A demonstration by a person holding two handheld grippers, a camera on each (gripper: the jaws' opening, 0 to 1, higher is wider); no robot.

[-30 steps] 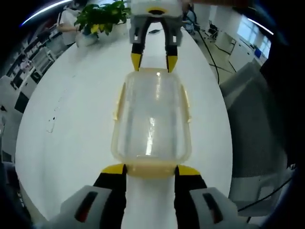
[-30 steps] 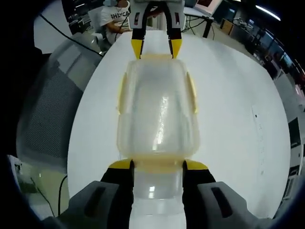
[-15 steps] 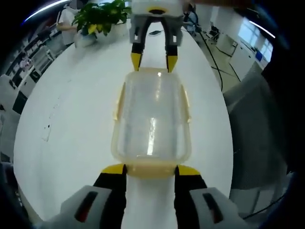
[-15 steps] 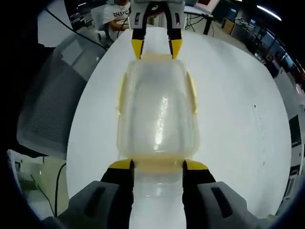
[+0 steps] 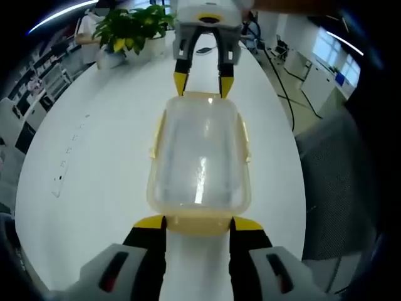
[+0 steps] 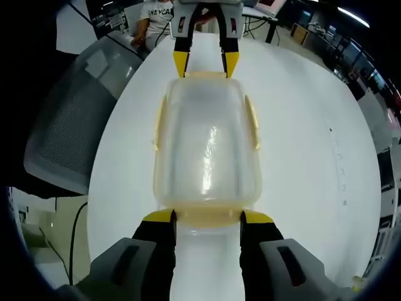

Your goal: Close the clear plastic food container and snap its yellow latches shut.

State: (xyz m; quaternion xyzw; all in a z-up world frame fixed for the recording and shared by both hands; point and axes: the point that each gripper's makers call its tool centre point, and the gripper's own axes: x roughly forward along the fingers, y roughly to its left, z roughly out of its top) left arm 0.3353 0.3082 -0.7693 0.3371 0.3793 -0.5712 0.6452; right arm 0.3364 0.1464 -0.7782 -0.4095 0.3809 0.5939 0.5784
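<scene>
Container (image 5: pixel 199 160) on white table (image 5: pixel 94 157), plant (image 5: pixel 128 25) beyond; both grippers' jaws spread at its ends.

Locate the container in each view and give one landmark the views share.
Left gripper view: container at centre, between the left gripper below and the right gripper above.
Right gripper view: container at centre, between the right gripper below and the left gripper above.
Shared landmark: the white table under it.
</scene>
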